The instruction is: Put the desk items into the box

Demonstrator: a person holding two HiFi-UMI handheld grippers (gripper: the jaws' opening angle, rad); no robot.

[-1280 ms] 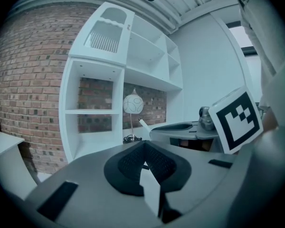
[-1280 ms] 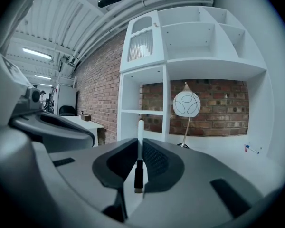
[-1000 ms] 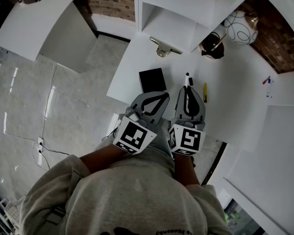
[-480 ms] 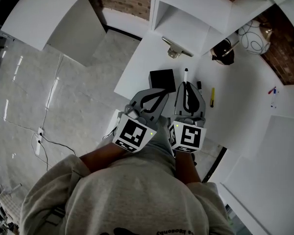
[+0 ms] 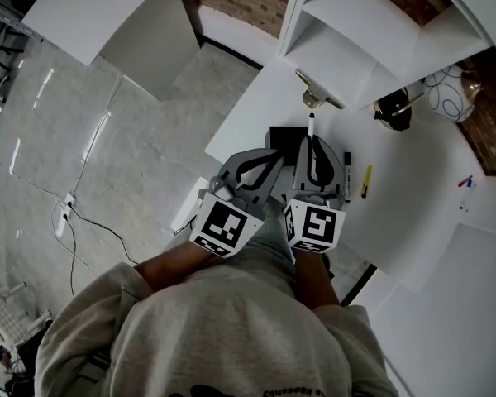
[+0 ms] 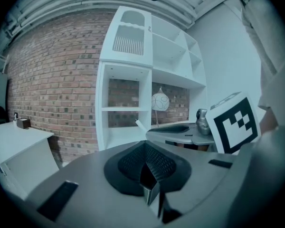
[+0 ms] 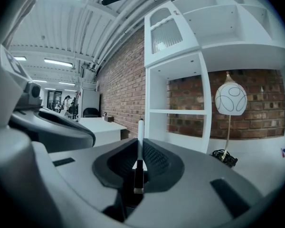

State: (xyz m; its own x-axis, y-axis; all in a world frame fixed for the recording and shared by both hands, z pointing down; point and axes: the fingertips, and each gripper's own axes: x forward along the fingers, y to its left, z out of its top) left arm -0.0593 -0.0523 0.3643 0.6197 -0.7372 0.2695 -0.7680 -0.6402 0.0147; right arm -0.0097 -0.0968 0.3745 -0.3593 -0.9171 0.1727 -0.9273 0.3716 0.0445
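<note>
My right gripper is shut on a white marker with a dark cap, which sticks out past the fingertips. In the right gripper view the marker stands upright between the jaws of the right gripper. My left gripper sits close beside the right one, shut with nothing in it; its pads meet. Both hover over the near left part of the white desk. A small black box lies just beyond and partly under the two grippers.
On the desk to the right of the grippers lie a black pen and a yellow marker. A metal clip sits beyond the box. A round lamp and a dark cable bundle stand further back, below white shelving.
Both grippers, the right one still holding the marker, have moved forward across the desk towards the black box and now partly cover it. The jaws look unchanged.
</note>
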